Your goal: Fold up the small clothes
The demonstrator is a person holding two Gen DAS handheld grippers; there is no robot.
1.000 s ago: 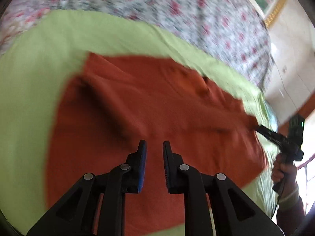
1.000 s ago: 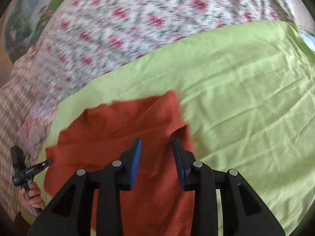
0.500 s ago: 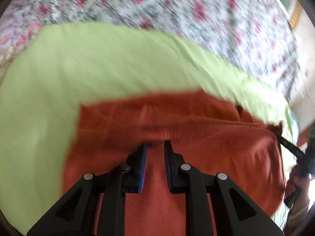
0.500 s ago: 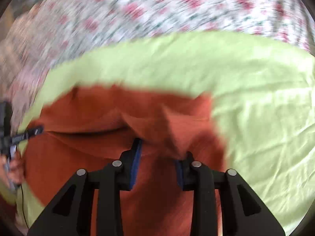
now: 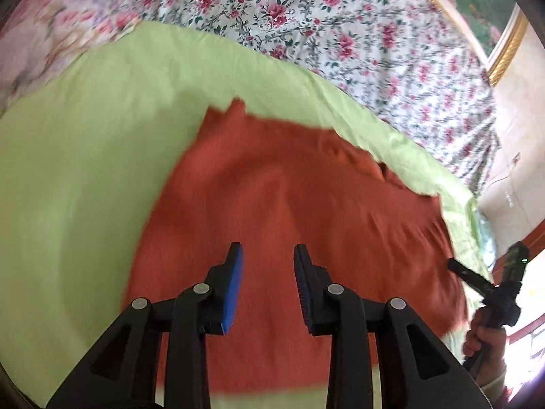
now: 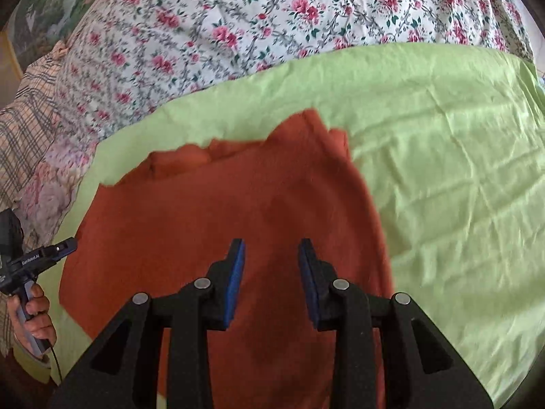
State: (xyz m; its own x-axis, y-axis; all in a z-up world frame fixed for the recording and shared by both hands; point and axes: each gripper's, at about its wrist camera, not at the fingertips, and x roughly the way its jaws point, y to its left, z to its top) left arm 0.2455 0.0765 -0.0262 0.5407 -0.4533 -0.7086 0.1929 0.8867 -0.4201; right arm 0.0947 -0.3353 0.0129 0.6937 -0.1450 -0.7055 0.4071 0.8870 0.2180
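**Rust cloth folded on green sheet, both tongs empty**

Rust-red garment (image 5: 289,204) lies flat on a light green sheet (image 5: 85,170), which is spread over a floral bedcover (image 5: 306,10). From the left wrist view the garment fills the middle of the sheet, its far edge uneven with a small peak near the top and a bunched seam toward the right. From the right wrist view its far edge shows a doubled layer, with a folded-over corner (image 6: 306,129) pointing away.

The left gripper (image 5: 267,255) hangs above the near part of the garment. Its jaws have just been opening and stand partly apart; nothing is between the blue pads (image 5: 235,283), and the cloth lies below them.

The right gripper (image 6: 270,248) is likewise over the garment, jaws partly apart, holding nothing. In the left view it appears at the garment's right edge, gripped by a hand (image 5: 483,337). In the right view the left gripper shows at the garment's left edge, held by the other hand (image 6: 35,313).

A plaid cloth (image 6: 24,129) lies at the far left, beside the floral cover. A gold picture frame (image 5: 504,47) shows on the wall.
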